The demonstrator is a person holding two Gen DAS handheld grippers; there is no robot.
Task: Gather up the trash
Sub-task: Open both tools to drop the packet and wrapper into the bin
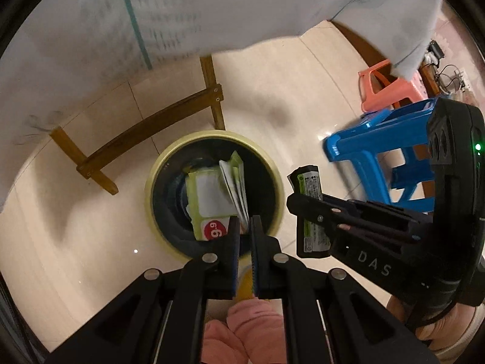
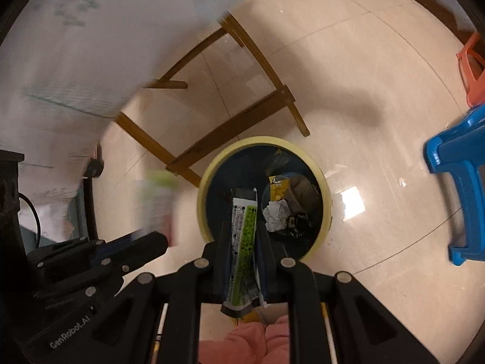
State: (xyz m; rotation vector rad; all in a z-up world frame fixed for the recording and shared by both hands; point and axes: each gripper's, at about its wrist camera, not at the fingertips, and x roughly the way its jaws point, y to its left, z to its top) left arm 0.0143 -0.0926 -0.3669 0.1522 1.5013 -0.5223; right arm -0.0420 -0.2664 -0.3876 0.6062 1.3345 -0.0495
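A round bin with a pale yellow rim point(image 1: 169, 157) point(image 2: 212, 163) stands on the floor. My left gripper point(image 1: 245, 227) hangs over its near edge, shut on a green and white wrapper with a red price sticker point(image 1: 212, 200), which points into the bin. My right gripper point(image 2: 244, 236) is shut on a black, white and green sachet point(image 2: 244, 236), also over the bin's near edge; it shows in the left wrist view point(image 1: 310, 209) to the bin's right. Inside the bin lie a crumpled white paper point(image 2: 275, 215) and a yellow wrapper point(image 2: 277, 188).
A wooden table frame point(image 1: 145, 124) point(image 2: 224, 133) with a hanging white cloth point(image 1: 121, 30) stands just behind the bin. A blue plastic stool point(image 1: 385, 157) point(image 2: 454, 182) and an orange stool point(image 1: 391, 88) stand to the right on the beige tiled floor.
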